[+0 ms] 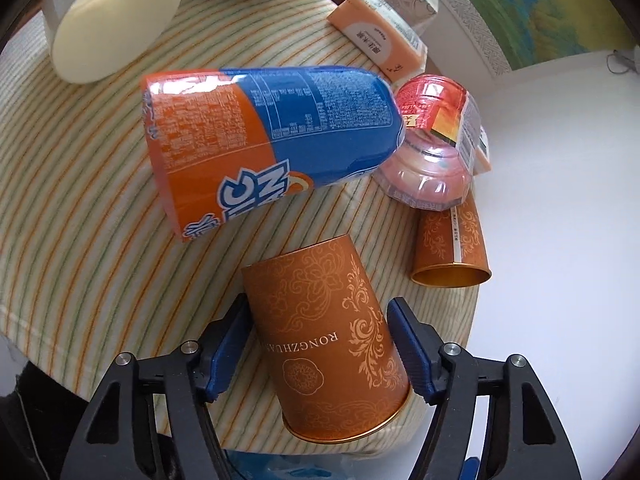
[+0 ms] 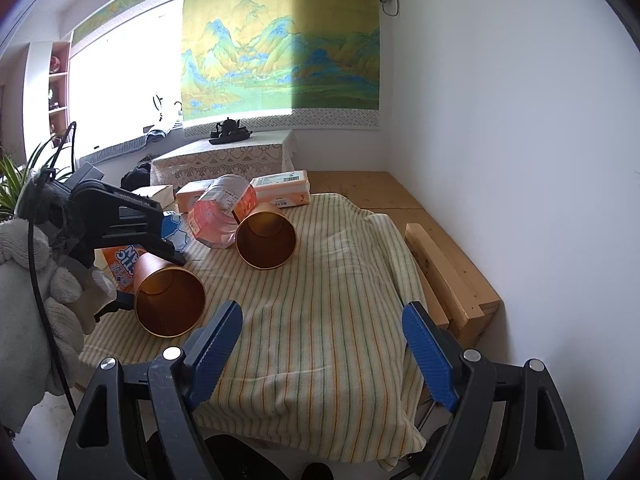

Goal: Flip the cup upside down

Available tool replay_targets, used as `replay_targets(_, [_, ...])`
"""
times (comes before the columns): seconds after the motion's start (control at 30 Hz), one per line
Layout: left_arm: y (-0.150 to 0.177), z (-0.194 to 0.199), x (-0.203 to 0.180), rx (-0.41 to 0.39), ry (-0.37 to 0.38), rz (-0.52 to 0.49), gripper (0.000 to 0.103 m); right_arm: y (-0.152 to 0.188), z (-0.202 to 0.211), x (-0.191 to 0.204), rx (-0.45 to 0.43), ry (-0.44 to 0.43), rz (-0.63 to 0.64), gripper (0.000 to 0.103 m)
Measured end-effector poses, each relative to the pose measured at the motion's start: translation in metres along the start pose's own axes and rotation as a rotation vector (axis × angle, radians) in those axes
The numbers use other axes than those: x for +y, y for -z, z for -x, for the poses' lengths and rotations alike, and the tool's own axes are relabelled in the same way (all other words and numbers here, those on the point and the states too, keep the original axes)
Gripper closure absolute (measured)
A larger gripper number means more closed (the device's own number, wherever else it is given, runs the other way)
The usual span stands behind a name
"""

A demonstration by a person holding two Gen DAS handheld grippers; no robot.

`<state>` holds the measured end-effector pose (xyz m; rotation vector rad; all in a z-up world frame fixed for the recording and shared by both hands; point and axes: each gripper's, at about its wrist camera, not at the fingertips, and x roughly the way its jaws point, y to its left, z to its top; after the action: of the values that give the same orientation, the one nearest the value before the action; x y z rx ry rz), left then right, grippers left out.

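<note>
- Altogether two copper-orange cups lie on the striped cloth (image 2: 320, 288), both on their sides.
- Farthest left in the right wrist view, a gloved hand (image 2: 24, 280) holds the left gripper (image 1: 320, 344).
- Just right of that hand lies the near cup (image 1: 324, 340), open mouth toward the right camera; its printed wall sits between the left gripper's blue pads (image 1: 408, 344).
- One pad looks pressed against the cup's wall, the other shows a thin gap — whether the claw is truly clamped on it, I cannot tell.
- Behind the near cup lies one orange-and-blue bottle (image 1: 264, 136), also on its side.
- To the right of the near cup and farther back lies the second cup (image 2: 266, 240), mouth toward the camera, touching one pink clear bottle (image 2: 220, 216) that lies beside it.
- Past the pink bottle sit two peach tissue packs (image 2: 286, 188), side by side.
- One cream cup (image 1: 112, 20) shows only in the left wrist view, far beyond the near cup.
- Well to the right of the near cup, the right gripper (image 2: 320, 348) hangs over bare cloth — jaws spread wide, holding nothing.
</note>
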<state>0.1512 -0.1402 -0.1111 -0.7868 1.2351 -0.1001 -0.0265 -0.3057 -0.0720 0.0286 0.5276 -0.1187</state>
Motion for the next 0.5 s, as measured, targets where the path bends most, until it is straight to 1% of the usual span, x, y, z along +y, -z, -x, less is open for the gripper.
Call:
replay_targets(0.07, [0.004, 0.003, 0.003, -0.007, 0.005, -0.011, 0.032, 0.001, -0.002, -0.001, 0.005, -0.006, -0.008, 0.024])
replay_targets(0.2, [0.020, 0.019, -0.002, -0.070, 0.004, -0.108, 0.032, 0.003, -0.005, -0.003, 0.013, -0.015, -0.023, 0.024])
replay_targets(0.27, [0.030, 0.025, -0.012, -0.112, 0.002, -0.201, 0.032, 0.004, -0.008, -0.004, 0.018, -0.023, -0.032, 0.024])
replay_targets(0.33, [0.041, 0.031, -0.023, -0.184, -0.004, -0.306, 0.032, 0.005, -0.011, -0.005, 0.024, -0.027, -0.044, 0.024])
replay_targets(0.37, [0.044, 0.033, -0.026, -0.201, -0.005, -0.339, 0.033, 0.005, -0.013, -0.005, 0.026, -0.026, -0.048, 0.024])
replay_targets(0.4, [0.048, 0.035, -0.030, -0.233, -0.016, -0.385, 0.033, 0.005, -0.014, -0.005, 0.028, -0.025, -0.051, 0.024])
replay_targets(0.47, [0.051, 0.038, -0.035, -0.287, -0.032, -0.439, 0.033, 0.007, -0.015, -0.006, 0.031, -0.023, -0.057, 0.024])
replay_targets(0.5, [0.054, 0.039, -0.039, -0.327, -0.053, -0.489, 0.033, 0.007, -0.016, -0.006, 0.033, -0.022, -0.059, 0.024])
